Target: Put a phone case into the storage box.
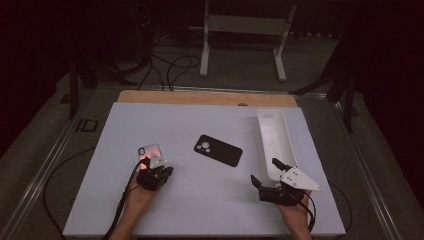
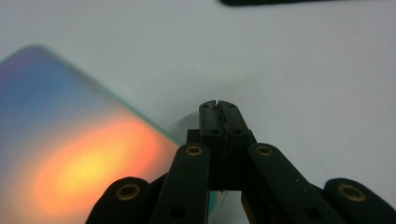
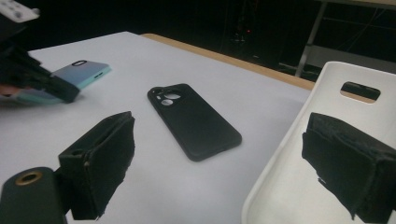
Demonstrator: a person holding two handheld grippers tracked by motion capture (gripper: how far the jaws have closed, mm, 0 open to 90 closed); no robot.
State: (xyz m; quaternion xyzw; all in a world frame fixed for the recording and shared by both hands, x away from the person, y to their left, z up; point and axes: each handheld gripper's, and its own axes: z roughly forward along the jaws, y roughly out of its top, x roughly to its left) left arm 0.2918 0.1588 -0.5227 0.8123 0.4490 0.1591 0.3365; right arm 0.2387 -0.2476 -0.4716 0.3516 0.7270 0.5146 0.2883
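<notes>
A phone in a case that shades from blue to orange (image 1: 149,151) lies on the white table at the left. My left gripper (image 1: 149,166) sits at the phone's near edge. In the left gripper view its jaws (image 2: 218,106) are shut flat on each other with nothing between them, and the phone (image 2: 70,154) lies to their left and runs under them. A black phone case (image 1: 218,150) lies face down mid-table. My right gripper (image 1: 265,171) stands open at the near end of a long white tray (image 1: 274,140), one pad (image 3: 345,163) in front of the tray wall (image 3: 280,168).
The white mat (image 1: 200,200) covers a wooden table whose bare far edge (image 1: 200,97) shows behind it. Cables and a white metal stand (image 1: 240,35) are on the dark floor beyond. Open mat lies between the two grippers.
</notes>
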